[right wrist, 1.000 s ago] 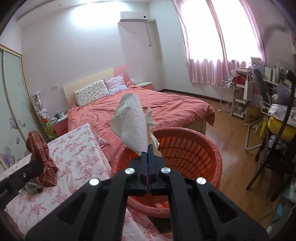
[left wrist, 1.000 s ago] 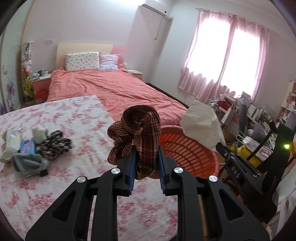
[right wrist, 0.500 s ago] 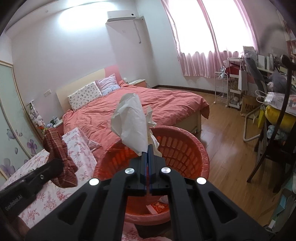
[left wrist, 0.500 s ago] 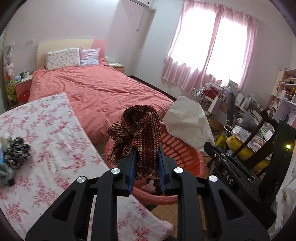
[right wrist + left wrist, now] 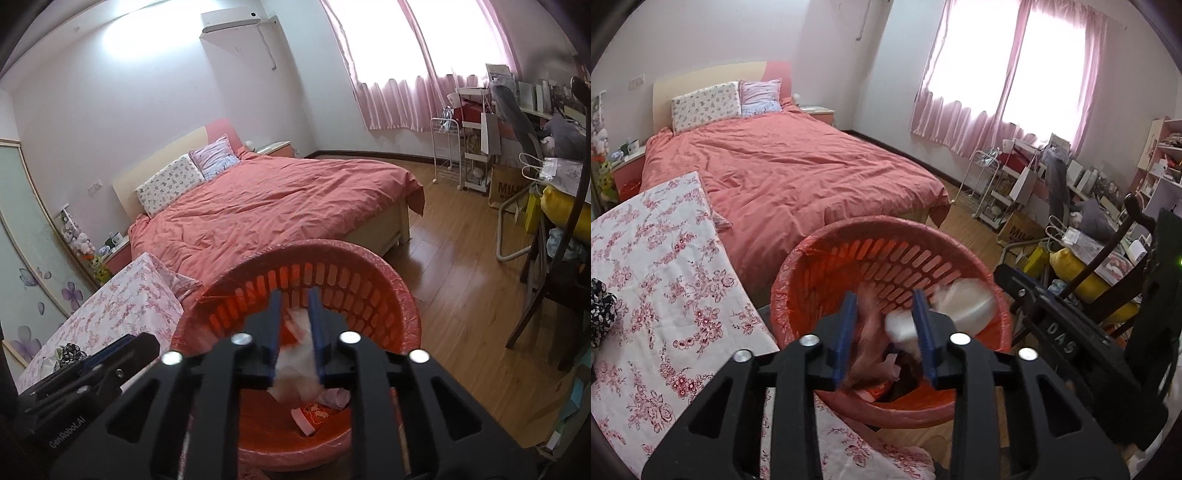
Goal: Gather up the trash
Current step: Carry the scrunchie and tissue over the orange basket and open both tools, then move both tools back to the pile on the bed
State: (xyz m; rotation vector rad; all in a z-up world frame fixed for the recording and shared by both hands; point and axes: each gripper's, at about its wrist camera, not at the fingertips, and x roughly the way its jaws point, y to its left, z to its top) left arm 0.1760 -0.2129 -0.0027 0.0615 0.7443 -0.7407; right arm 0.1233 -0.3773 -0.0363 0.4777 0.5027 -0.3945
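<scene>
now both tools, left [image 5: 884, 325] and right [image 5: 295, 325], are opening, their trash falling into the red basket [image 5: 827, 254].

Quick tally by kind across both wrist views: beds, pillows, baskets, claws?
bed: 1
pillows: 2, floral pillow and pink pillow
basket: 1
claws: 2, left claw and right claw; both sets of jaws are opening, with blurred trash between them
Total: 6
</scene>
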